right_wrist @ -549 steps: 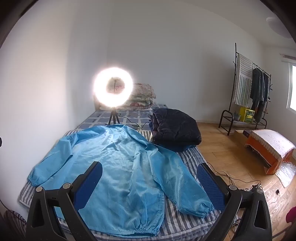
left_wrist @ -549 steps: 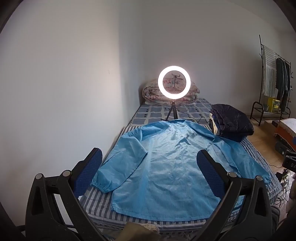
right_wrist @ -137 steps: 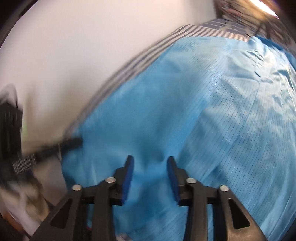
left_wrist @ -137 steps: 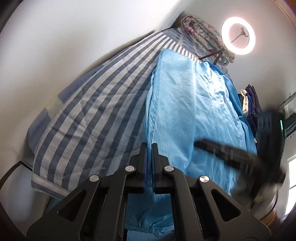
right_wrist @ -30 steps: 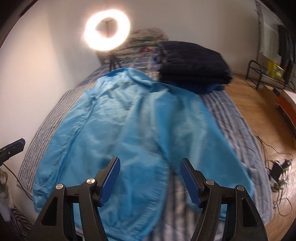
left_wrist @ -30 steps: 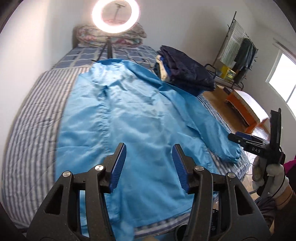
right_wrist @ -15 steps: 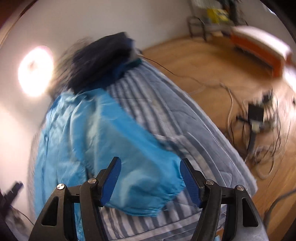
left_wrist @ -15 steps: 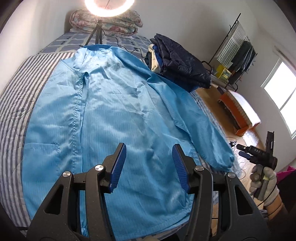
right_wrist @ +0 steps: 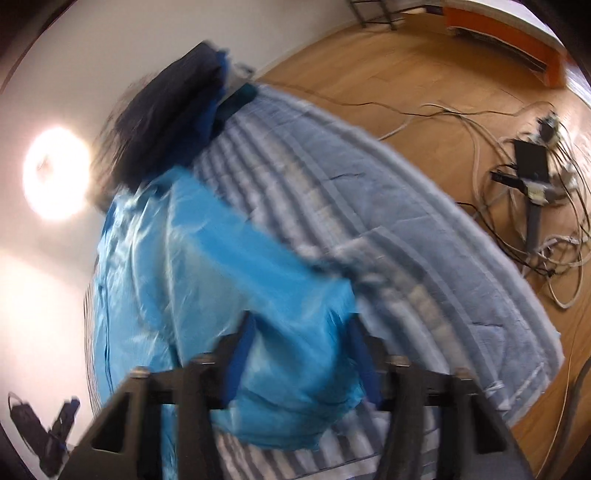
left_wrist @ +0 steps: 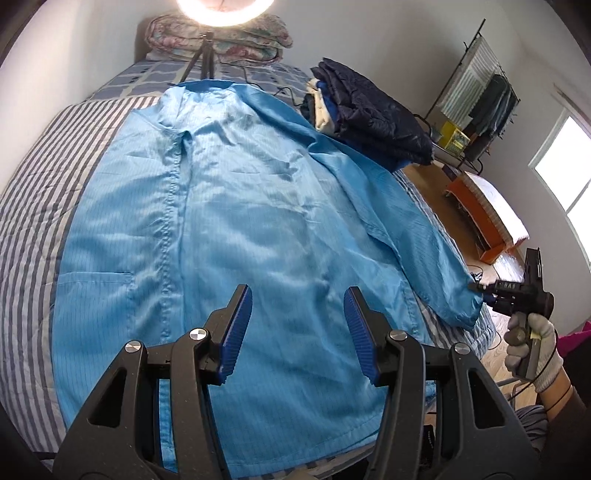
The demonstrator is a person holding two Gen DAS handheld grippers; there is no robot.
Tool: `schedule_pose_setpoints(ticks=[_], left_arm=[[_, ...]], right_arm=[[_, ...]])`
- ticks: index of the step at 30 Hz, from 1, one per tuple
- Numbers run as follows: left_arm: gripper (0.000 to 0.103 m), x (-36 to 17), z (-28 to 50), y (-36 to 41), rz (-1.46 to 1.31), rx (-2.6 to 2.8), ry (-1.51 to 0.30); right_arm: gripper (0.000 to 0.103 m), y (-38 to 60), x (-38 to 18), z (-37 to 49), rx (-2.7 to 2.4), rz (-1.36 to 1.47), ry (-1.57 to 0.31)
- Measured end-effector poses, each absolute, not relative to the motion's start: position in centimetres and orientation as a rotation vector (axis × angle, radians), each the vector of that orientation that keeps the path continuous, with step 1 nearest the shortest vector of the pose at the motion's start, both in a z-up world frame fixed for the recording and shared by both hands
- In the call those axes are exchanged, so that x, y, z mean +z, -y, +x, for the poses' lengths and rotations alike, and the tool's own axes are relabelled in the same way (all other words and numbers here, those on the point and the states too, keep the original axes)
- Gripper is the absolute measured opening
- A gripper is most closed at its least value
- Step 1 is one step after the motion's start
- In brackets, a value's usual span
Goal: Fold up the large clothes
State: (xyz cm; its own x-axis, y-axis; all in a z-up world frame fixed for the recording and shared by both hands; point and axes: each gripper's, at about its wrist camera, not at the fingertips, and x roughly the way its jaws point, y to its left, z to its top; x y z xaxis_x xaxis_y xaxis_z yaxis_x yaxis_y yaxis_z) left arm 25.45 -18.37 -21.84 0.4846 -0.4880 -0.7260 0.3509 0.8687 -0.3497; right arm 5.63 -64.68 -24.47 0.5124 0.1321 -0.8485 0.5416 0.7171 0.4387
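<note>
Light-blue coat (left_wrist: 258,229) lay spread flat on striped bed (left_wrist: 29,192), collar twd ring light (left_wrist: 225,7). Its cuff (right_wrist: 295,387) sat btwn blue pads of right hand-held gripper (right_wrist: 301,365), jaws closing, not yet clamped. Left hand-held gripper (left_wrist: 297,332) hovered over hem, released, nothing btwn pads. Dark folded pile (left_wrist: 373,114) beside coat's shoulder.

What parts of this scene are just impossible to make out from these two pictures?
- Right wrist view: whether the right gripper, its jaws closing, already pinches the sleeve cuff between them; motion blur hides it.
- Left wrist view: the jacket's bottom hem, hidden behind the left gripper.
- Left wrist view: the ring light, cut off by the top edge.
</note>
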Motion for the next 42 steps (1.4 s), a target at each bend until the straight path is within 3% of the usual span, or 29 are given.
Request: schedule_pose_setpoints(ticks=[2, 3, 14, 21, 31, 42], left_arm=[[0.053, -21.9, 25.5, 17.8, -0.171, -0.502, -0.93], [0.053, -21.9, 25.6, 17.5, -0.176, -0.498, -0.93], [0.053, -22.3, 26.0, 16.1, -0.22, -0.474, -0.932], [0.053, -22.6, 26.5, 15.5, -0.247, -0.462, -0.94], [0.053, -23.4, 26.9, 14.3, -0.316, -0.453, -0.969], [0.053, -26.7, 26.7, 17.0, -0.366, -0.535, -1.125]], right_arm=[[0.001, 63.6, -24.3, 5.9, -0.252, 0.734, -1.034], [0.0, 63.1, -23.8, 6.0, -0.241, 0.718, -1.027], [0.0, 57.7, -18.5, 5.9, -0.113, 0.602, -0.882], [0.0, 49.3, -16.0, 7.3, 0.042, 0.319, -0.872], [0.0, 35.9, -20.5, 7.1, 0.382, 0.015, -1.062], [0.0, 33.7, -23.2, 5.4, 0.52, -0.079, -1.155]])
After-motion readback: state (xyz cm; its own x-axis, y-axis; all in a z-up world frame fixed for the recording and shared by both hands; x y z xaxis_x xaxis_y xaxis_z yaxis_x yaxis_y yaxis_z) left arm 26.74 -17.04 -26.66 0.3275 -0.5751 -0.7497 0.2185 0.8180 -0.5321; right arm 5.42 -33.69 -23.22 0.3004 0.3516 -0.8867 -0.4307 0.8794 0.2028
